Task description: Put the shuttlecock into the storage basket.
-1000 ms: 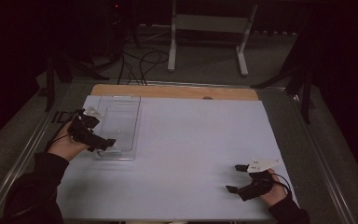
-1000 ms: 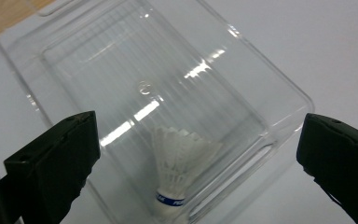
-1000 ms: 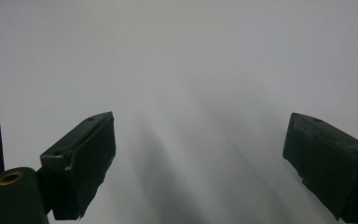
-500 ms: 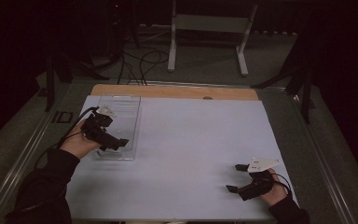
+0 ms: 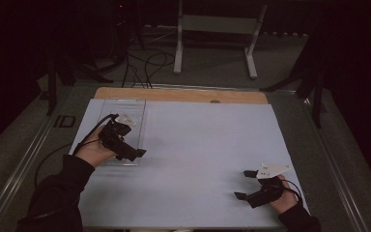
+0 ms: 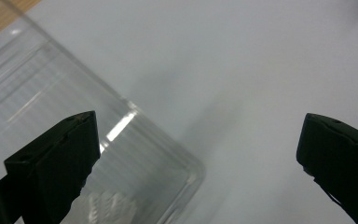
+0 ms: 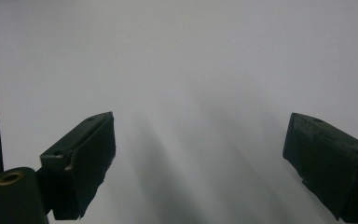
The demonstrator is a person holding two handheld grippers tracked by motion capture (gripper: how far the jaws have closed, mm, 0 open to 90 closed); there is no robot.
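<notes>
L claw (image 5: 134,153) (gaping) over clear tray (image 5: 134,107).

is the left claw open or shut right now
Open: the left claw has its jaws spread wide over a corner of the clear tray, gripping nothing.

Dim room, dark surroundings, soft blurry close-ups
</notes>
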